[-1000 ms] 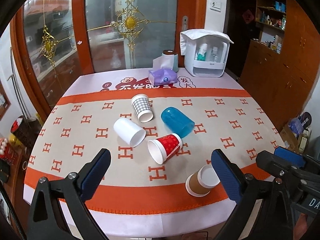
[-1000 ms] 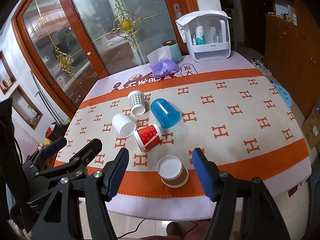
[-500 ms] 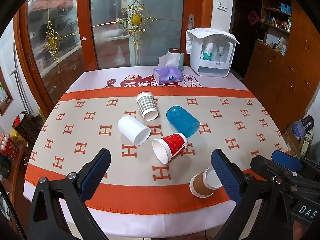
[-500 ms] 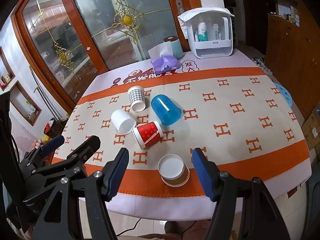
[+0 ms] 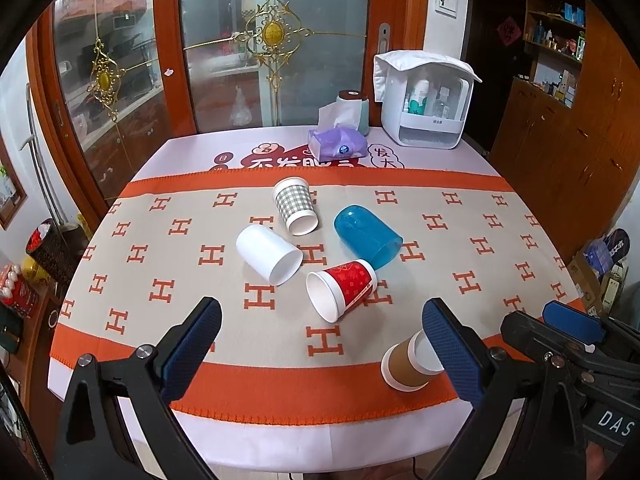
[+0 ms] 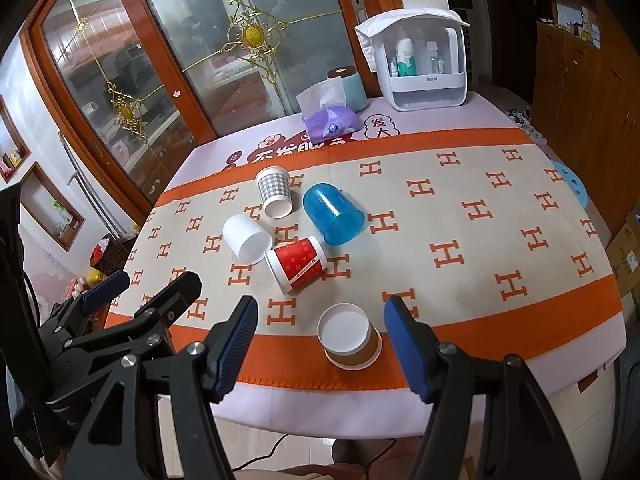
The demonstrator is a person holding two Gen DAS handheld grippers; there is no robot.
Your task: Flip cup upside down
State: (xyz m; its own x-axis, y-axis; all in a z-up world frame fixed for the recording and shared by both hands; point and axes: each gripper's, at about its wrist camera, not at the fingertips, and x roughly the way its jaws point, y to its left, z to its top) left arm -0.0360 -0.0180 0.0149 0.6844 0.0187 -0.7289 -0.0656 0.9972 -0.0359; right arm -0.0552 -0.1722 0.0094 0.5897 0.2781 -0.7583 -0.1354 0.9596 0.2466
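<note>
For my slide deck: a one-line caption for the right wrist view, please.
Open right hand-held gripper hovers over a brown cup resting base-up; four cups lie tipped beyond.

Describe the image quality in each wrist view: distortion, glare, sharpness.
Left wrist view: strong fisheye bending, dark vignette in the corners; the orange-bordered H-pattern tablecloth is evenly lit and sharp, with reflections on the glass doors. Right wrist view: same barrel distortion, bright glare at the top of the doors, and the brown paper cup is crisp between the open right claw.
</note>
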